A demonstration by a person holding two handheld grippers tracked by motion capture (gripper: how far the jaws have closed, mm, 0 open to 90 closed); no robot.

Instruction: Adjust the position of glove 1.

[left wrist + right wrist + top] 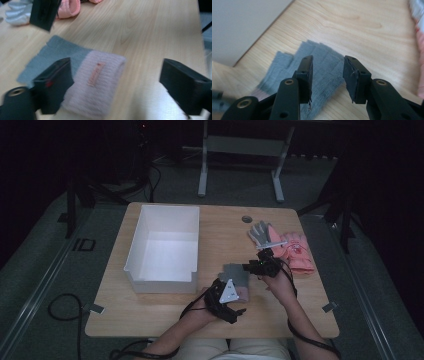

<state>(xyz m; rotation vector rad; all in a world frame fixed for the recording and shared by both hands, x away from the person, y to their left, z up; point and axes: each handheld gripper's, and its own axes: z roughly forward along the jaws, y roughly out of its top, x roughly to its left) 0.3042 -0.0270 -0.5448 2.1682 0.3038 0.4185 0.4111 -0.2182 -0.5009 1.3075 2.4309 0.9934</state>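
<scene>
- The left tongs [110,82] are standing wide, released, with the pink cuff of the grey glove [96,80] lying between the jaws but not being pressed.
- The right tongs [327,75] are hanging just above the glove's grey finger end, jaws parted and gripping nothing.
- The grey glove [235,279] is lying flat on the tabletop [210,317], just beside the white bin's [162,247] near right corner.
- A grey-white glove [261,234] and a pink glove [297,252] are waiting well to the bin's right.
- Judging by this, the glove is lying let go, perhaps folded; the next move is calling for a fresh grip and a short carry into the bin.
</scene>
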